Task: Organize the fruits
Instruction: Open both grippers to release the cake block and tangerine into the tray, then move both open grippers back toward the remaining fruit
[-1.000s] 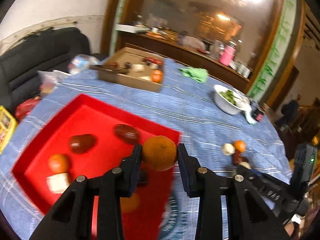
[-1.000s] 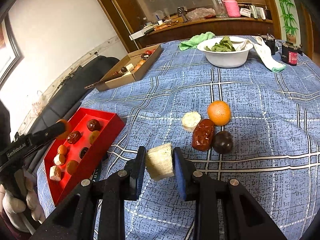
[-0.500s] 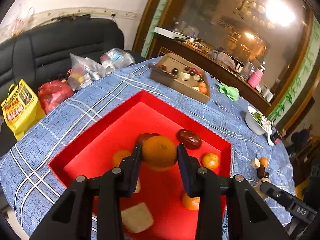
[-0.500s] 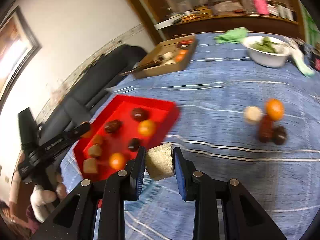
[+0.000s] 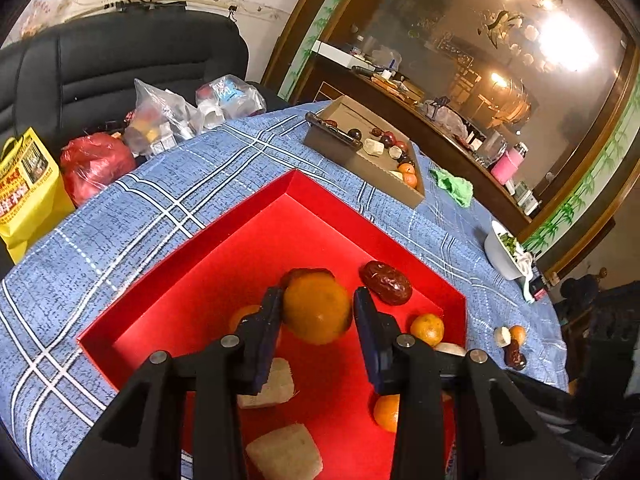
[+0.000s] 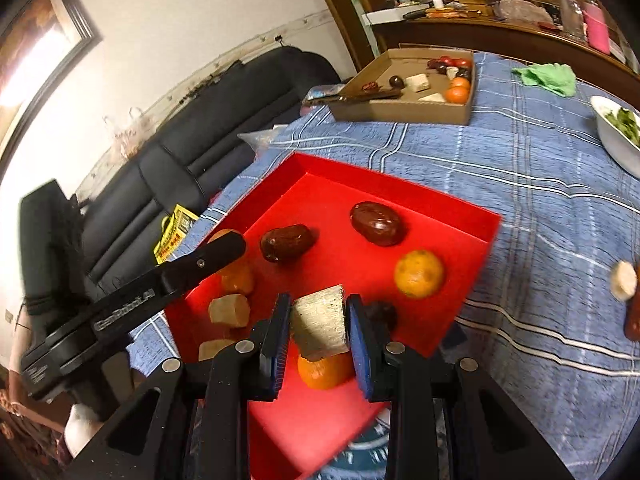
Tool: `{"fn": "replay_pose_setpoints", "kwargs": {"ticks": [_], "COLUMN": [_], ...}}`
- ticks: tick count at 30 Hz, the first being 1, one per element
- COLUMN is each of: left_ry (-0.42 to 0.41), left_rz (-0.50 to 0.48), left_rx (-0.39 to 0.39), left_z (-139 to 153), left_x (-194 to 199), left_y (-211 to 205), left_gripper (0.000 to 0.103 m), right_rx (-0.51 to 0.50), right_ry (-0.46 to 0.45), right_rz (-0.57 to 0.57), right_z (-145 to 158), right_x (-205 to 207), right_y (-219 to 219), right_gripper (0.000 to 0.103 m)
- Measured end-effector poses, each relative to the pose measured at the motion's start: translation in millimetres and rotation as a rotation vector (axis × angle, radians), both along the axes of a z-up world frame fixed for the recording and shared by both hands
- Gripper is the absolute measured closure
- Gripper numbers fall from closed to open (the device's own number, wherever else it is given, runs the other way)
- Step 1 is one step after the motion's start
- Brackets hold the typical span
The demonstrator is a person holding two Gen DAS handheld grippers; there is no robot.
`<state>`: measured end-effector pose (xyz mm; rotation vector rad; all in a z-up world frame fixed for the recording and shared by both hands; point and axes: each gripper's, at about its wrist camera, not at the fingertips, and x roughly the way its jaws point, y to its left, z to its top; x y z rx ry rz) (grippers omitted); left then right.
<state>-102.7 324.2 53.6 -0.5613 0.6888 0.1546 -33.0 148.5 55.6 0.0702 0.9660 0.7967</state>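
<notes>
Both grippers: black angular frames, silver round screws. Right gripper [image 6: 318, 322]: blue ribbed pads. Left gripper [image 5: 316, 320]: white lettering along finger.

The tray [image 6: 476, 240] lies on the near left of the table [image 6: 540, 184] with dates, oranges and blocks in it. The cardboard box [image 6: 400, 114] lies far behind it, the bowl [image 6: 612, 140] far right.

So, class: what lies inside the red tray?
Inside the red tray: two dark red dates, oranges, pale cut chunks and a small dark fruit. The gripper arms cover part of the floor, so more may be hidden.
</notes>
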Motion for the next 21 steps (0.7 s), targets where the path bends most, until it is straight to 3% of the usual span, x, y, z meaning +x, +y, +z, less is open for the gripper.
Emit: {"fn": "replay_pose_setpoints", "kwargs": {"ticks": [3,6,13,18,21], "left_ry": [-0.011,-0.026,-0.070,-0.073,-0.067], "left_rz": [-0.003,0.000,0.016,0.006,0.018], "left_rx": [-0.018,-0.029,-0.033,0.042,0.139], "left_z": [1,5,21,33,41], "left_x": [-2,-7,-20,-20,-22], "left_y": [4,8,10,-8,-25], "left_gripper": [0.055,0.053,0.048,0.046,0.043], "right_rx": [-0.011,-0.010,-0.005,0.013,0.028], "right_ry": [0.009,0.019,-0.008,-0.023,-0.032], "right_rz": [0.004,-0.001,-0.038,-0.074,-0.104], "right_z": [-5,-9,-4,2,6], "right_x": [2,6,5,-2,-8], "right_y": [11,17,10,-8,-23], "right_gripper": [0.071,0.069,0.052,0.050,0.048]}}
